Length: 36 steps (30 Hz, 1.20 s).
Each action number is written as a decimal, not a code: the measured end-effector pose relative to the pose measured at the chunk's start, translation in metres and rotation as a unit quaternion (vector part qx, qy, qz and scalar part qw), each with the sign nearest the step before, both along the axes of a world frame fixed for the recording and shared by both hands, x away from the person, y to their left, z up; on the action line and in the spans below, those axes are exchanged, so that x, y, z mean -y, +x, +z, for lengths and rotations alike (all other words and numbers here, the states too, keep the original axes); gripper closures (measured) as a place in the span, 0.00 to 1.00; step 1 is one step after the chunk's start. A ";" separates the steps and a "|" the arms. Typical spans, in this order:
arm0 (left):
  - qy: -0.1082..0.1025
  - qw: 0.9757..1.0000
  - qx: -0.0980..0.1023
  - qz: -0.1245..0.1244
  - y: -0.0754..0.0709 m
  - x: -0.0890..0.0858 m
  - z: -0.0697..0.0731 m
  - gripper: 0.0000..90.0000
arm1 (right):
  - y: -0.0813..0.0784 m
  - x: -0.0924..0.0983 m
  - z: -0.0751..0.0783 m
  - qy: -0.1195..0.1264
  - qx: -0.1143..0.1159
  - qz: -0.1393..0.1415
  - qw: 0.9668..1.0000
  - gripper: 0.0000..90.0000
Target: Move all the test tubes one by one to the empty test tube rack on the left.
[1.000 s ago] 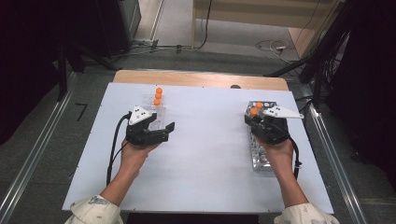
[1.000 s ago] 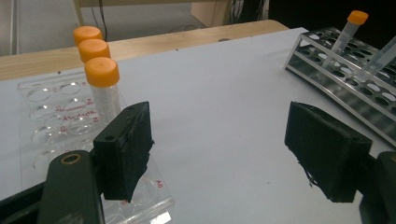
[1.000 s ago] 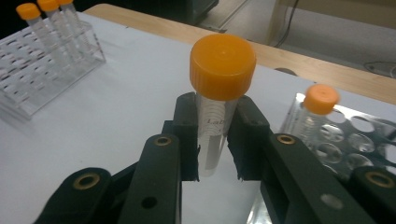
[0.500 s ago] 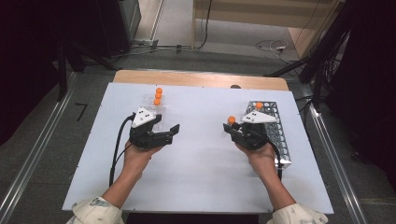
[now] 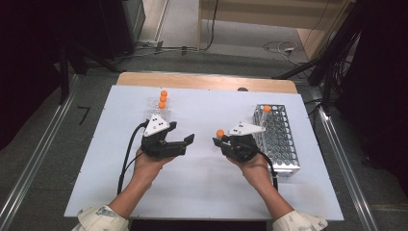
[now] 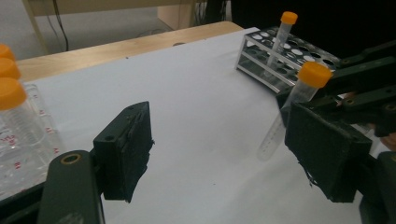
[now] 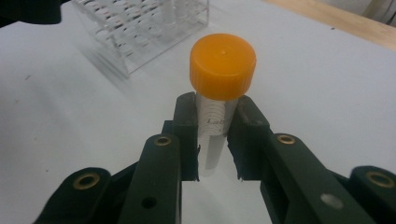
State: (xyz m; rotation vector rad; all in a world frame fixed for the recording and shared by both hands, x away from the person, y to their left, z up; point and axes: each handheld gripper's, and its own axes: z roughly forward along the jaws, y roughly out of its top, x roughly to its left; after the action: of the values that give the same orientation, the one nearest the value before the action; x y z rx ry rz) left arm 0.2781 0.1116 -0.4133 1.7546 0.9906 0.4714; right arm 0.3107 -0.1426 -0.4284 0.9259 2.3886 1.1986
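My right gripper [image 5: 223, 140] is shut on a clear tube with an orange cap [image 5: 220, 133], which it holds upright above the white board, left of the metal rack [image 5: 284, 149]. In the right gripper view the pads [image 7: 187, 126] clamp the tube [image 7: 222, 65] just below its cap. My left gripper [image 5: 182, 136] faces it from the left, open and with nothing between its fingers [image 6: 126, 149]. From the left gripper view the held tube [image 6: 294, 107] hangs a short way beyond the right-hand jaw. One more capped tube [image 5: 266, 109] stands in the metal rack's far corner.
A clear plastic rack [image 5: 161, 113] with three orange-capped tubes [image 5: 162, 98] stands behind the left gripper. The white board [image 5: 202, 187] lies on a wooden table whose edge [image 5: 207, 81] shows at the back. Cables trail on the floor beyond.
The right gripper has carried the tube leftward, away from the metal rack toward the board's middle, and somewhat lower. The left gripper has drifted a little to the right, its jaws unchanged.
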 end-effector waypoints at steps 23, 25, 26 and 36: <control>0.027 0.995 -0.004 -0.091 -0.011 0.034 -0.011 0.51 | -0.022 -0.035 -0.011 -0.018 -0.013 0.069 0.997 0.80; 0.028 0.995 -0.005 -0.092 -0.011 0.034 -0.012 0.54 | -0.023 -0.036 -0.011 -0.020 -0.013 0.072 0.997 0.80; 0.028 0.995 -0.005 -0.093 -0.011 0.034 -0.013 0.56 | -0.024 -0.036 -0.011 -0.019 -0.014 0.073 0.997 0.80; 0.031 0.994 0.002 -0.100 -0.013 0.035 -0.013 0.77 | -0.025 -0.037 -0.010 -0.016 -0.017 0.078 0.997 0.80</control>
State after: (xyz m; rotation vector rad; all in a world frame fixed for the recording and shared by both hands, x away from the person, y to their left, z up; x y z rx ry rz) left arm 0.2650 0.0770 -0.4260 1.8866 0.7942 0.3802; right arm 0.2855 -0.1052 -0.4389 0.7688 2.5385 1.2042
